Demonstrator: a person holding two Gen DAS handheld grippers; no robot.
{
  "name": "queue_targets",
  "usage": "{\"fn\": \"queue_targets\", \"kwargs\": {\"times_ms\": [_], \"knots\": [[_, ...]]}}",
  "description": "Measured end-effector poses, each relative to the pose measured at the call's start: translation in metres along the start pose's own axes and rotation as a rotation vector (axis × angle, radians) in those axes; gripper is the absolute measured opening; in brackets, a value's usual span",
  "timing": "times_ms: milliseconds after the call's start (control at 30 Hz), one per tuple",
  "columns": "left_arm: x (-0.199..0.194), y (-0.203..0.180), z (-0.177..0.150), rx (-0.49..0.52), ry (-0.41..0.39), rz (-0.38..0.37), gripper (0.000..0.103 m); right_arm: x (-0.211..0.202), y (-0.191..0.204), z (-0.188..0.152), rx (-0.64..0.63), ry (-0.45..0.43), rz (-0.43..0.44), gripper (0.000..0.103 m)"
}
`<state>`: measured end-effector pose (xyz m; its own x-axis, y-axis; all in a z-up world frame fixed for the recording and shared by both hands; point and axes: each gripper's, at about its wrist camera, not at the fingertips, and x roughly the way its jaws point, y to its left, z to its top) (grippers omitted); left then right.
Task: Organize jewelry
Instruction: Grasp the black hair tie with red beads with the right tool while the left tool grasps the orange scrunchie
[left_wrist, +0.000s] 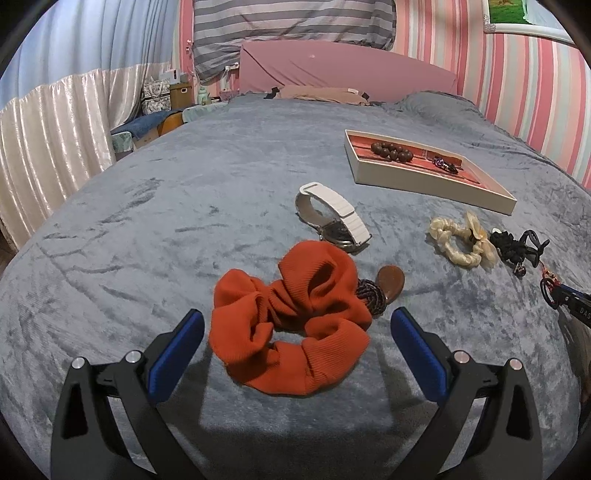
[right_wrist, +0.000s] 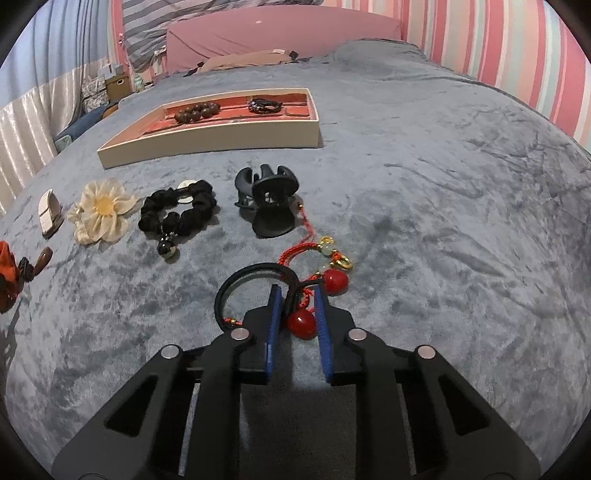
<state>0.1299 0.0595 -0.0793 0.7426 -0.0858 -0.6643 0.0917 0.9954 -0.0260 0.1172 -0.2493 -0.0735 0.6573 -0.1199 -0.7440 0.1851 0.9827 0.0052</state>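
My right gripper (right_wrist: 297, 295) is shut on a black hair tie with red cherry beads (right_wrist: 303, 320), low over the grey bedspread. A red cord charm with gold beads (right_wrist: 325, 251) lies just beyond it. My left gripper (left_wrist: 297, 325) is open, its fingers on either side of an orange scrunchie (left_wrist: 295, 321). The cream jewelry tray (right_wrist: 221, 138) with a red lining holds a brown bead bracelet (right_wrist: 197, 110) and a dark bracelet (right_wrist: 264, 104). It also shows in the left wrist view (left_wrist: 424, 177).
On the bedspread lie a white-strap watch (left_wrist: 332, 218), a cream flower scrunchie (right_wrist: 101, 210), a black scrunchie (right_wrist: 181, 210), a black claw clip (right_wrist: 269, 205) and a brown braided hair tie (left_wrist: 373, 291). A pink headboard (left_wrist: 343, 70) and striped wall stand behind.
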Motion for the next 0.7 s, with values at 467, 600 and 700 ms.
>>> {"fn": "queue_targets", "kwargs": {"times_ms": [467,600,700], "knots": [[0.001,0.0001,-0.0001,-0.002,0.004,-0.003,0.099,0.008,0.0021,0.0026,-0.018,0.045,0.036,0.02],[0.0009,0.0,0.0,-0.003,0.004,-0.003,0.099,0.0072,0.0008,0.0028,-0.009,0.028,0.051,0.019],[0.0007,0.0,0.0,-0.001,0.003,-0.002,0.099,0.0007,-0.0014,0.0028,0.002,-0.01,0.058,0.018]]}}
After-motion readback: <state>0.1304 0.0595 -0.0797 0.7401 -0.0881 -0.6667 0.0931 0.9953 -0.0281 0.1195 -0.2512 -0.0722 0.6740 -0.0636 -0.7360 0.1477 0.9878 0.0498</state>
